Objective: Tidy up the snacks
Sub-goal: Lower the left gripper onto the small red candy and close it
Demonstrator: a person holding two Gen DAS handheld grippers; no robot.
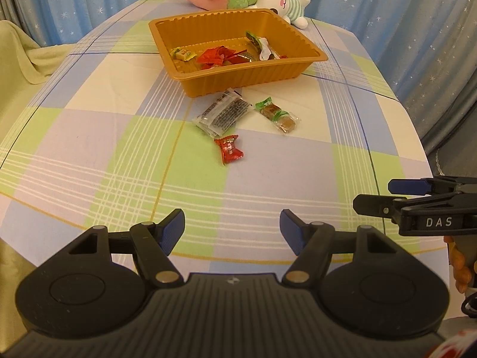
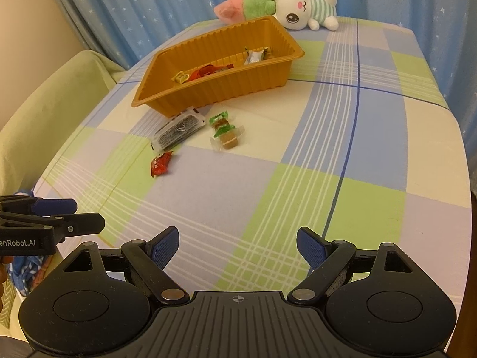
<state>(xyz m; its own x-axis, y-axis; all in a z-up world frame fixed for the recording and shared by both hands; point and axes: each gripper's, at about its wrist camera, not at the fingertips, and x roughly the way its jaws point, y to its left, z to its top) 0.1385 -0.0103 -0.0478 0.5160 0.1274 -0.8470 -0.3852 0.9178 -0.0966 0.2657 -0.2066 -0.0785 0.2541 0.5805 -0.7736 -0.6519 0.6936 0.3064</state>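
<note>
Low in frame, left gripper (image 1: 232, 228) and right gripper (image 2: 237, 243) gape empty; red candy (image 1: 229, 149) mid-frame, below the tray (image 1: 238, 77).

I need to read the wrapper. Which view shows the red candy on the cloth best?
Left wrist: the red candy lies face-up, its print showing. In the right wrist view it looks foreshortened, its print hard to make out.

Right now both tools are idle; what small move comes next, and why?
Probably ease the open left tool forward toward the red candy: it is the nearest snack lying outside the orange tray, and nothing sits between them.
</note>
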